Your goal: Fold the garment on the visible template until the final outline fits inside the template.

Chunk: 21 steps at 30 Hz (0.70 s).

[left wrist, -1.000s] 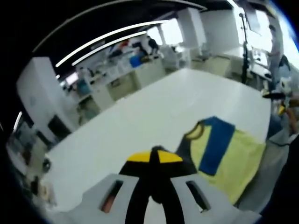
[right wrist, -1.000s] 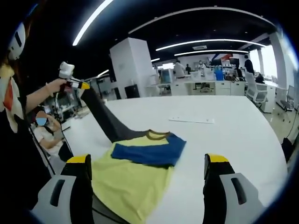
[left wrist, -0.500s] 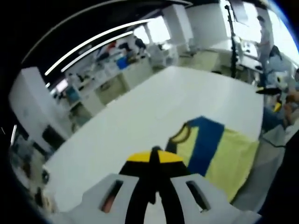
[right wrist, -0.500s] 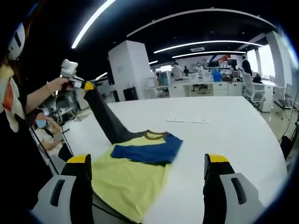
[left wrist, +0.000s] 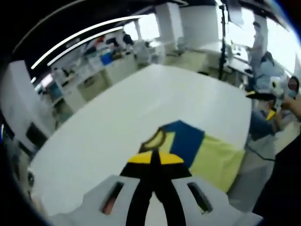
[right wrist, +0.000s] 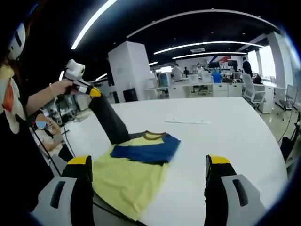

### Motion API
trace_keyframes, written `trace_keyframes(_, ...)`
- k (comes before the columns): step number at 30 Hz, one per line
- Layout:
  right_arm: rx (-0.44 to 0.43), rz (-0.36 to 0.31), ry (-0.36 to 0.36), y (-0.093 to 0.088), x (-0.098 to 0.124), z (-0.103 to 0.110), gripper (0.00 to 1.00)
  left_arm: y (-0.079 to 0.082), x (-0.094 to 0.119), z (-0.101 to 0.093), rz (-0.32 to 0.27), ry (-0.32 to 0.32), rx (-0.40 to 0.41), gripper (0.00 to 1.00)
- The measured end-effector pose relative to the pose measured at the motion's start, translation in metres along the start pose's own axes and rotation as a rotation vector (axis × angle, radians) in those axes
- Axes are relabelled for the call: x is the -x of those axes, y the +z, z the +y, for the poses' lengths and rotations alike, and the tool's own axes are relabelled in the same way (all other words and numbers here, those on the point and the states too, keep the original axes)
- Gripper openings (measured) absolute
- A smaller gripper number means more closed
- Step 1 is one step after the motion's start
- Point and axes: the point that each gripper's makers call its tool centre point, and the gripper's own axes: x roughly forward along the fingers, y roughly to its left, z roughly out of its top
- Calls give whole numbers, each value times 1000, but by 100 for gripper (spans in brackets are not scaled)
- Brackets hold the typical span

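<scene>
The left hand-held gripper (right wrist: 94, 92) is pinching the garment's (right wrist: 134, 167) dark sleeve (right wrist: 109, 123) above the bench (right wrist: 221, 136); the right hand-held gripper (right wrist: 148, 174) is hovering wide apart, carrying nothing. The shirt is overhanging the near edge, risking sliding off.

Long ceiling light strips (right wrist: 94, 21) and bright windows (left wrist: 287, 37) at 2 o'clock blow out to glare. White table (right wrist: 225, 136) evenly lit, soft shadows. Left gripper view motion-blurred; right gripper view sharper. Heavy fisheye bending at edges.
</scene>
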Motion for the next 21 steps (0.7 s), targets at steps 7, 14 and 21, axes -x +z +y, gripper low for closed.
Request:
trace_keyframes(7,-3,2,-7,0,4,-6,100,2,-19,-18,12,-53,8,0)
trace_keyframes(14,-4,5,-12,-1,7,-11,100,2,-45,-41,29,-130,50,0)
trace_keyframes(21,-5,12,-17,-2,10,-14,100,2,-65,-55,49,-170,49,0)
